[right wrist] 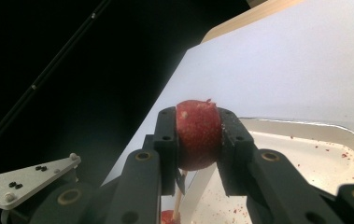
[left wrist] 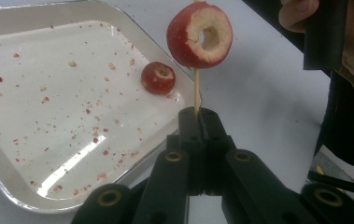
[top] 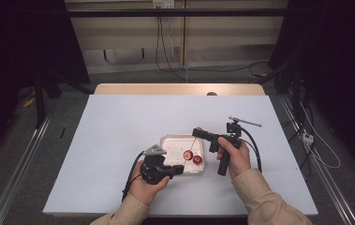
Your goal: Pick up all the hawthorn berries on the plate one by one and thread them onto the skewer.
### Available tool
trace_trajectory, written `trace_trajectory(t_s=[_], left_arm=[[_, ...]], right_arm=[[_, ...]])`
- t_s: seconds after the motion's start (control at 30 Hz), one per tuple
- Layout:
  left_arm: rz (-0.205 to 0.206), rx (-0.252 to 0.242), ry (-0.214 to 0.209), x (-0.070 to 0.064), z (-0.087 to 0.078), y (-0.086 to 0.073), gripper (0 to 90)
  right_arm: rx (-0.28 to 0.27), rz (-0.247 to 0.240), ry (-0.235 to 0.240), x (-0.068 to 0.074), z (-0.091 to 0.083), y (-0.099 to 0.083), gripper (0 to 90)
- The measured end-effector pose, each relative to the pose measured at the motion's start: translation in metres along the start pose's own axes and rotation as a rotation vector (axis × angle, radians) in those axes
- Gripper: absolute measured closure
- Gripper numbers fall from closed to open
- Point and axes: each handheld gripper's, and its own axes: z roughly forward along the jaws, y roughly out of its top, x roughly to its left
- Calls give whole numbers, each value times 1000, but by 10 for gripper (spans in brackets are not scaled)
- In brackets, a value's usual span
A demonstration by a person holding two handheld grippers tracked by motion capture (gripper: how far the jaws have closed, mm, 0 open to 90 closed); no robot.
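My left gripper (top: 180,168) (left wrist: 198,114) is shut on the lower end of a thin wooden skewer (left wrist: 196,91), which rises upright. A cored red fruit (left wrist: 200,35) (top: 188,153) is threaded on it, above the jaws. My right gripper (top: 196,132) (right wrist: 198,116) is shut on another red fruit (right wrist: 198,135), held over the top of the skewer (right wrist: 178,200). A third, smaller red fruit (left wrist: 158,78) (top: 197,160) lies in the white tray (top: 166,140) (left wrist: 48,93), near its right rim.
The tray (right wrist: 352,140) is speckled with red crumbs and sits mid-table on a white cloth (top: 119,122). The wooden table edge (top: 175,89) runs along the back. Cables (top: 315,145) hang off the right side.
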Motion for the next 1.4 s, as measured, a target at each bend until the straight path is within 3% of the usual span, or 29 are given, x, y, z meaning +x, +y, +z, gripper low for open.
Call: trace_trajectory(t_s=[0.3,0.4,0.57,0.83,1.0,1.4], left_arm=[[-7,-23,12,1,-2,0,900],[-4,-23,17,1,-2,0,900],[-8,-21,24,2,-3,0,900],[0,-11,29,1,-1,0,900],[2,-7,29,2,-1,0,900],[-14,-25,46,4,-3,-1,900]], right_arm=[[20,-17,-10,7,6,-7,724],[16,-44,-34,7,7,-9,609],[6,-37,-45,6,5,-7,548],[-10,-41,-54,5,1,-4,587],[-7,-47,-46,5,1,-5,725],[13,-65,-38,10,6,-10,734]])
